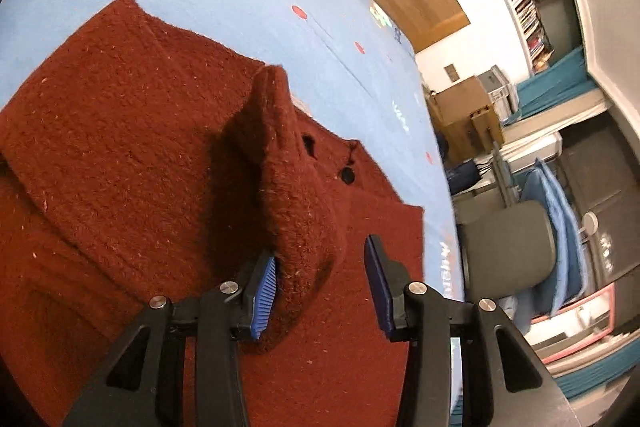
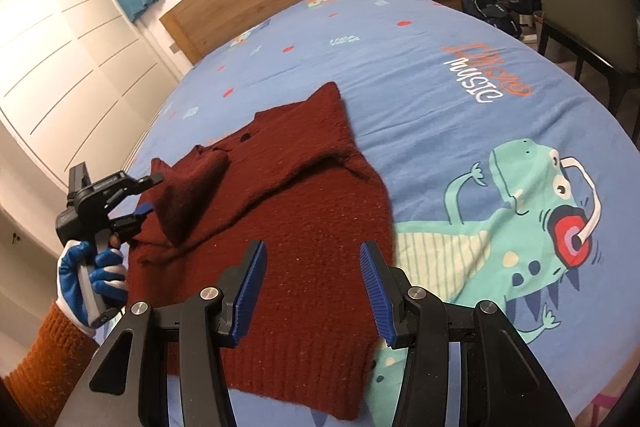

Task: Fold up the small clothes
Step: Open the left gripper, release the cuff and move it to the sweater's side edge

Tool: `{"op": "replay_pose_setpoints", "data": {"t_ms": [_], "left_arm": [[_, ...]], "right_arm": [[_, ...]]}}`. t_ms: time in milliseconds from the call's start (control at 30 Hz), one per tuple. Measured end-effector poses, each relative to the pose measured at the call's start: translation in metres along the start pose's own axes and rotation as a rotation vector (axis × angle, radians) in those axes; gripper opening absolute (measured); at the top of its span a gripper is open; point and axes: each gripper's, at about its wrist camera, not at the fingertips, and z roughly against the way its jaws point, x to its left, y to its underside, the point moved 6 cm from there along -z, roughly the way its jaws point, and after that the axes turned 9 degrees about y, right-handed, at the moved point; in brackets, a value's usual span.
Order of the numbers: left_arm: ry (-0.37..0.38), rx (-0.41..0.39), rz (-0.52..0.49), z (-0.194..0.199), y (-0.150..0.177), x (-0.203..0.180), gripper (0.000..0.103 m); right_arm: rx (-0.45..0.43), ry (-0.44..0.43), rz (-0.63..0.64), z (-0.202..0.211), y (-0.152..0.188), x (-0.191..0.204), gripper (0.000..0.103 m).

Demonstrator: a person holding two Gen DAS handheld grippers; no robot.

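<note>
I have the sweater (image 2: 288, 219) lying flat on the bed (image 2: 440, 39), body toward me and neck end toward the headboard. One sleeve (image 1: 288, 187) is folded in over the chest and still stands up in a soft ridge. My left gripper (image 1: 320, 283) has its jaws spread; the sleeve end sits between them, brushing one pad, but nothing pinches it. My right gripper (image 2: 312, 291) hovers over the hem with jaws spread and empty. The main risk, as I judge it, is that the thick knit snags on the ribbed pad as I draw the left gripper away, dragging the sleeve back out and undoing the fold. The ridge may also slump sideways if left unpressed, leaving a lopsided bundle. If I reach for the hem too shallowly with the right gripper, I could catch only the top layer. No containers hold anything relevant here.
</note>
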Motion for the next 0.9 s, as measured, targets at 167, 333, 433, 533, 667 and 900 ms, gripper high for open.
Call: {"op": "replay_pose_setpoints", "data": {"t_ms": [167, 333, 433, 533, 667, 900], "left_arm": [[0.05, 0.125, -0.078, -0.004, 0.022, -0.021, 0.04], [0.005, 0.273, -0.258, -0.023, 0.054, -0.043, 0.04], [-0.03, 0.347, -0.342, -0.03, 0.07, -0.044, 0.04], [-0.074, 0.366, -0.39, -0.026, 0.075, -0.039, 0.04], [-0.128, 0.372, -0.391, -0.017, 0.078, -0.025, 0.04], [-0.154, 0.307, -0.349, 0.002, 0.07, -0.013, 0.04]], "right_arm": [[0.006, 0.001, -0.024, -0.001, -0.001, -0.008, 0.05], [0.006, -0.017, -0.019, -0.003, -0.002, -0.001, 0.05], [0.001, -0.021, -0.009, 0.0, -0.003, 0.002, 0.05], [-0.005, -0.022, -0.015, 0.003, -0.005, 0.001, 0.05], [-0.01, -0.023, -0.022, 0.007, -0.008, -0.001, 0.05], [-0.016, -0.03, -0.007, 0.013, -0.008, 0.005, 0.05]]}}
